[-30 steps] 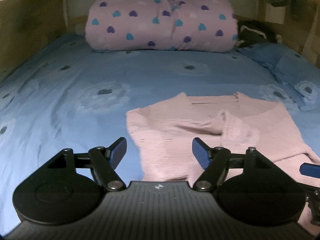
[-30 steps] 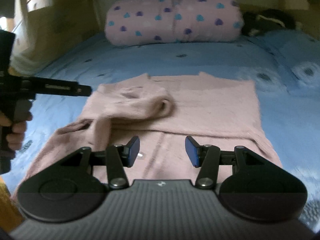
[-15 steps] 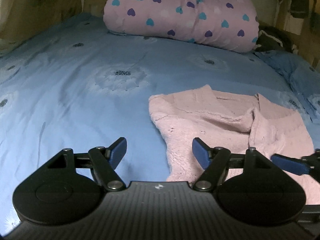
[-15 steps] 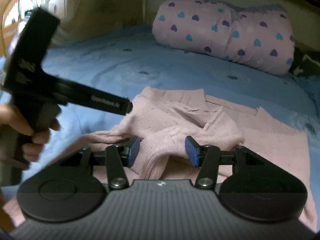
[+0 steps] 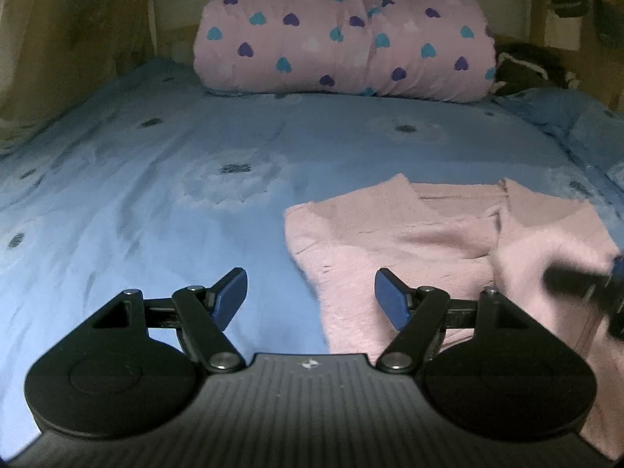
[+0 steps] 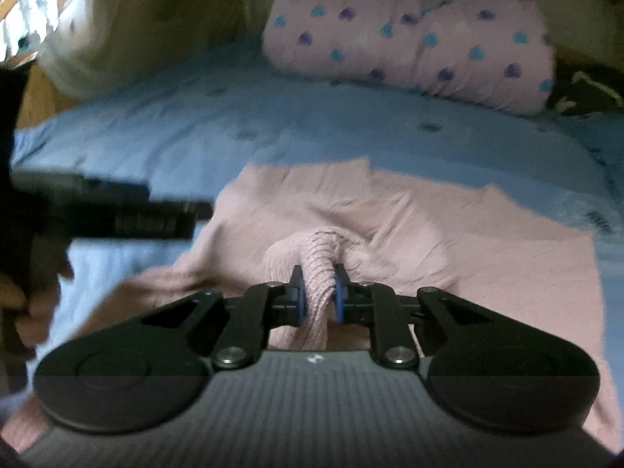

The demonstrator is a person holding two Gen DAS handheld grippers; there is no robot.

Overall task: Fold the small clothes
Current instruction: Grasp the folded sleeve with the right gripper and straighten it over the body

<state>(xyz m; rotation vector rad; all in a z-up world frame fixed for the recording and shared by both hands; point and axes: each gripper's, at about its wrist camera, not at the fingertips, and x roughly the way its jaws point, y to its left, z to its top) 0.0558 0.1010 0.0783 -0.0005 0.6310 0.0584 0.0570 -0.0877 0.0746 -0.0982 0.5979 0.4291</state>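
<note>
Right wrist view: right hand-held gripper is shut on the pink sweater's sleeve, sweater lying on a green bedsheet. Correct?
Not quite. The bedsheet is blue, not green, as the right wrist view shows. The rest holds: the right hand-held gripper has just closed and is shut on the sleeve of the pink sweater.

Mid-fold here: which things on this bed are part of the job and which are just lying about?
In the job:
- pink sweater
- its sleeve, pinched in the right gripper, whose jaws just closed
- left gripper, open

Lying about:
- heart-print duvet roll
- dark clothing
- blue bedsheet
</note>
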